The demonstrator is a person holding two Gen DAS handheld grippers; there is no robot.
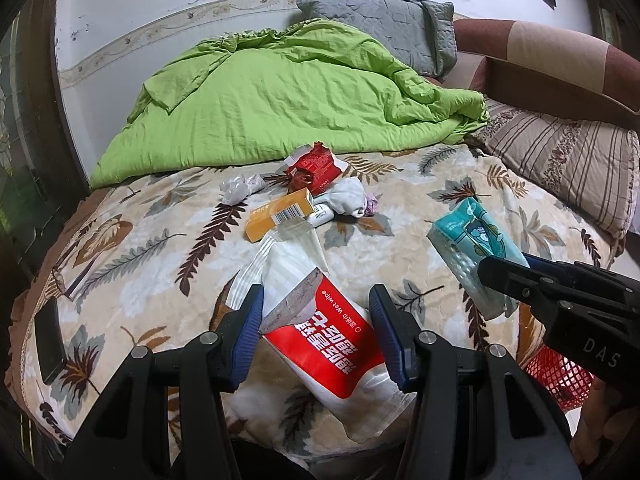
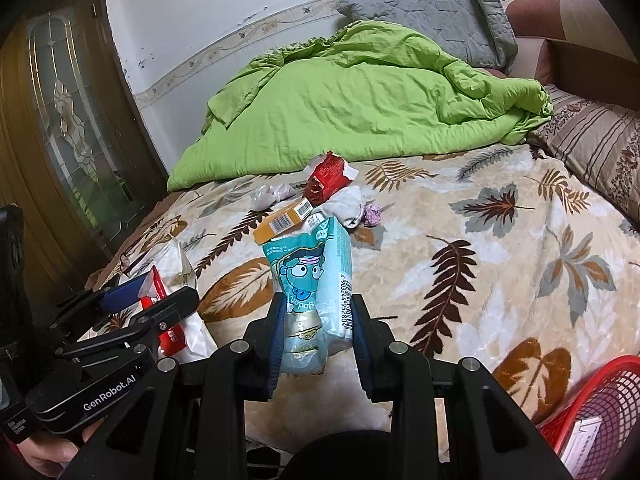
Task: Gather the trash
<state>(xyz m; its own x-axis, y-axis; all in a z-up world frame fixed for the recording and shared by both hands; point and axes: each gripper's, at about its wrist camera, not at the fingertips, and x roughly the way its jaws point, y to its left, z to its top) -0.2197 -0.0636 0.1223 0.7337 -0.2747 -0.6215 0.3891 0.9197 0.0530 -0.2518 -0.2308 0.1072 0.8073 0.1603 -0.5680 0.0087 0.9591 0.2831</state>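
My left gripper [image 1: 316, 320] is shut on a red and white wet wipe packet [image 1: 320, 328], held above the leaf-patterned blanket [image 1: 160, 248]. My right gripper [image 2: 318, 320] is shut on a teal tissue pack [image 2: 310, 276] with a cartoon face; this pack also shows in the left wrist view [image 1: 468, 240]. A pile of trash lies mid-bed: an orange box [image 1: 280, 214], a red wrapper [image 1: 316, 166], a white sock [image 1: 348, 198], crumpled tissues [image 1: 240, 188] and a purple wad [image 1: 372, 204].
A red mesh basket [image 2: 600, 404] stands at the bed's near right corner. A green duvet [image 1: 280, 96] and pillows [image 1: 560, 160] fill the far bed. A dark phone [image 1: 50, 340] lies near the left edge. A wooden door [image 2: 60, 120] is at left.
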